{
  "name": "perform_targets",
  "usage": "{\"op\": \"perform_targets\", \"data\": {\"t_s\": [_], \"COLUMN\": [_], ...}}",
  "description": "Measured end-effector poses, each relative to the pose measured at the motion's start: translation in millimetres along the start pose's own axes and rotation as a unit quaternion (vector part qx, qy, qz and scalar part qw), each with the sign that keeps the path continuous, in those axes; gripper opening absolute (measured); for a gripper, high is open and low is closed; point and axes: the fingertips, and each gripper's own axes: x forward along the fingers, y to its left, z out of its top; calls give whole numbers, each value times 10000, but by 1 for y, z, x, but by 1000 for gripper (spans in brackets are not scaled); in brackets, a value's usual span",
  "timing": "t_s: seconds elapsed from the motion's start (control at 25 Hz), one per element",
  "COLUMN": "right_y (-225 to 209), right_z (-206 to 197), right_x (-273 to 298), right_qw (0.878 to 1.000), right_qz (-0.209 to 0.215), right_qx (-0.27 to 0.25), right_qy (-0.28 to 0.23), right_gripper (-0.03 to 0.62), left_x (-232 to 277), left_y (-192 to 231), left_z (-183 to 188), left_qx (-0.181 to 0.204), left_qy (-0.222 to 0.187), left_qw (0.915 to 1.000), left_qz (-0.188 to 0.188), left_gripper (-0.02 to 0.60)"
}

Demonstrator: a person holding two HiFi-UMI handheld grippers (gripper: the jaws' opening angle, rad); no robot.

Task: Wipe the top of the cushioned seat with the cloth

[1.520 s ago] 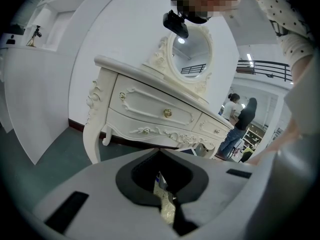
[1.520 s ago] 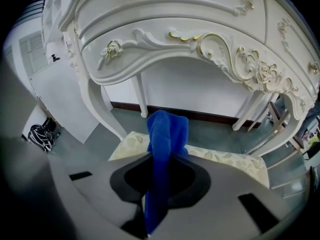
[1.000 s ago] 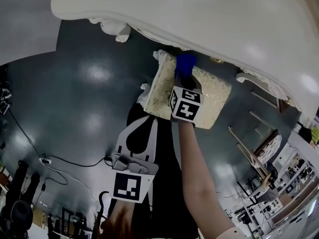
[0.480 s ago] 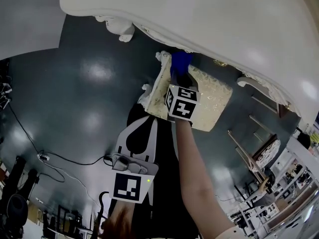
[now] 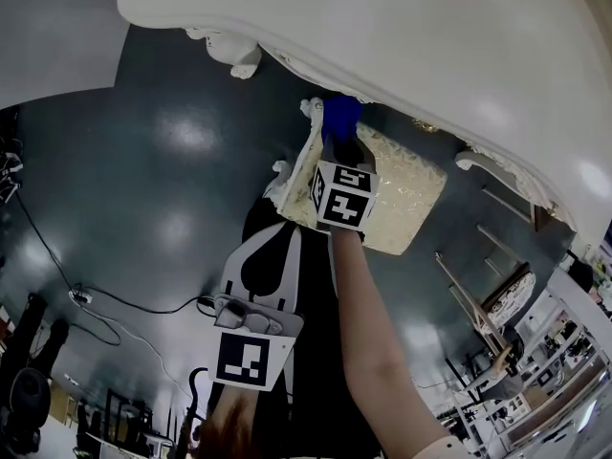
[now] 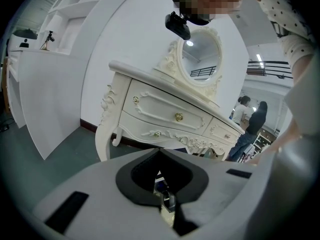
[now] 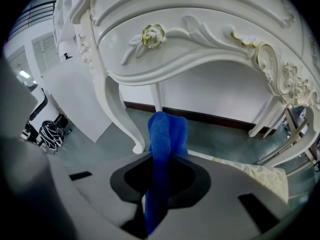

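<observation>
Shifted leftward along the cream brocade cushioned seat [image 5: 404, 195], right tongs [image 5: 342, 151] clench the blue fabric cloth [image 5: 341, 120]; left tongs [image 5: 275, 242] clenched, empty.

Each gripper is built as a pale grey shell, with a black spade-shaped recess set around the jaws. A dark rectangular slot is cut into the shell on either side of that recess. On the left gripper [image 5: 279, 239] a black-and-white square marker [image 5: 251, 357] is carried on a white plate. The right gripper [image 5: 340, 156] is fitted with a cube [image 5: 341, 196] faced with like markers. A white sleeve [image 6: 283, 15] with small dark dots is worn, and a black camera unit [image 6: 178, 25] is worn at the head.
</observation>
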Motion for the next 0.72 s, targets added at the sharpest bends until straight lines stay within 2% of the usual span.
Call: {"op": "perform_targets", "data": {"t_s": [0.2,0.32,0.44,0.56,0.72], "right_y": [11,12,12,8,-30], "right_z": [3,5,9,18,14], "right_x": [4,1,-10,-37,-90], "right_qw": [9991,9987,9993,9986,9953], "right_qz": [214,285,301,292,97], "right_qx": [-367,-416,-209,102,518], "right_qy": [54,76,-66,-434,-816], "right_gripper": [61,61,61,61,61], "left_x": [1,0,-1,-1,11], "left_y": [-1,-5,-11,-21,-48], "left_z": [-1,0,1,5,11], "left_qx": [16,58,127,195,283], "left_qy": [20,18,23,23,55], "left_qw": [10000,10000,9998,9993,9974], "left_qz": [37,17,-127,-330,-666], "left_gripper": [-2,-2,-2,-2,-2]}}
